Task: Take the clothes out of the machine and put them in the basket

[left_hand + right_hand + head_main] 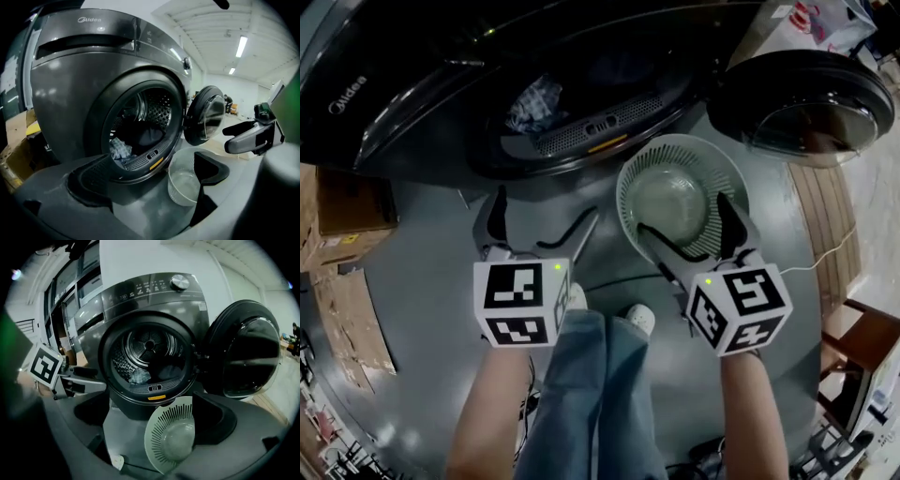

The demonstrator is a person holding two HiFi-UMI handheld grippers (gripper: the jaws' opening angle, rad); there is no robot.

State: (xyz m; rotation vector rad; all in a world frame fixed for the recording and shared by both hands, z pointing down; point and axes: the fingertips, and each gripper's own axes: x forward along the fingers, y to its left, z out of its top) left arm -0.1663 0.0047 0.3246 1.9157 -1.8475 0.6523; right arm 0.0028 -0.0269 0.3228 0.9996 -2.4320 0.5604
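The dark grey washing machine (403, 103) stands with its round door (802, 103) swung open to the right. A checked cloth (536, 101) and darker clothes (171, 371) lie in the drum. The pale green slotted basket (675, 164) sits empty on the floor below the door opening. My left gripper (542, 217) hangs open over the floor just in front of the drum, nothing between its fingers. My right gripper (689, 220) is open above the basket's near rim, holding nothing. In the left gripper view the checked cloth (121, 149) shows at the drum's lower lip, the basket (183, 183) to its right.
Cardboard boxes (342, 220) are stacked on the left. A wooden frame (858, 342) and a thin white cable (825, 255) lie on the right. The person's jeans and white shoes (639, 317) are close behind the grippers.
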